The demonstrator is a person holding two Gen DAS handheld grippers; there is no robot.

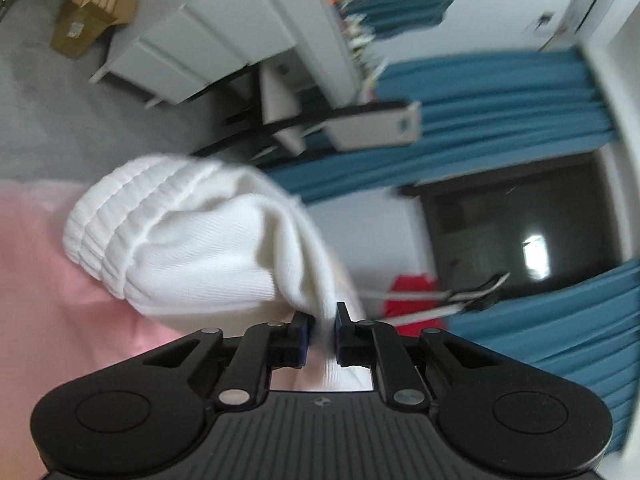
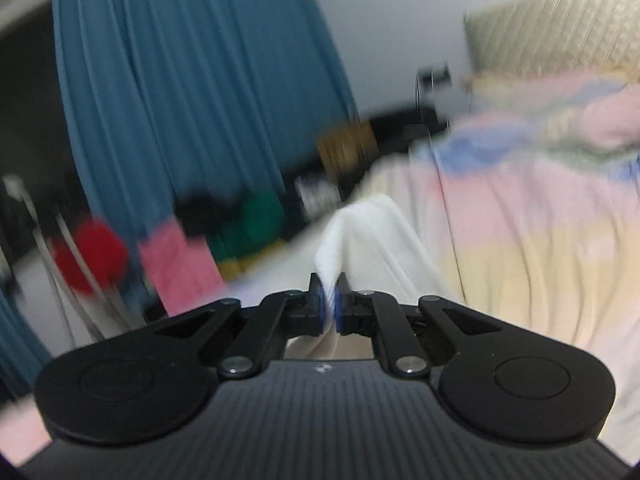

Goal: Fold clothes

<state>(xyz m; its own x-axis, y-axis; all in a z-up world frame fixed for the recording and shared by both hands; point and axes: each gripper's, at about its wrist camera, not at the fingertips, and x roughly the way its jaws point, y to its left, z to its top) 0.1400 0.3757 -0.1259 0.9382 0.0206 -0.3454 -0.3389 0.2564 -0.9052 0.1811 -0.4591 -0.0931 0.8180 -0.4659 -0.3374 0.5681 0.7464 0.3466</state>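
Garment: a white ribbed knit garment [image 1: 188, 236] is held up off the pink bedding [image 1: 48, 280], its thick ribbed cuff or hem bunched toward the left of the left wrist view.
Left gripper [image 1: 324, 316]: jaws drawn narrow, a fold of the white cloth pinched between the blue pads.
Right gripper [image 2: 330, 286]: jaws likewise nearly together, a peak of the same white cloth [image 2: 368, 240] clamped between them, with the rest draping away to the right over the striped pastel bedspread [image 2: 540, 220].
Surroundings: blue curtains [image 2: 180, 100] and a grey dresser [image 1: 208, 40] are seen behind; both views are smeared, so fine detail cannot be made out.
Step judged in hand: the garment appears to be lifted by two points for spreading or a first fold; which edge each gripper has cannot be told.
How it is best done: both pinches should be kept firm and level, and the cloth drawn taut between them so the knit hangs flat.
Care needed: the heavy ribbed end is likely to sag, so it should be lowered onto the bedding first and creases smoothed outward.
Risk: a thin pinch of stretchy knit may slip if pulled sharply.
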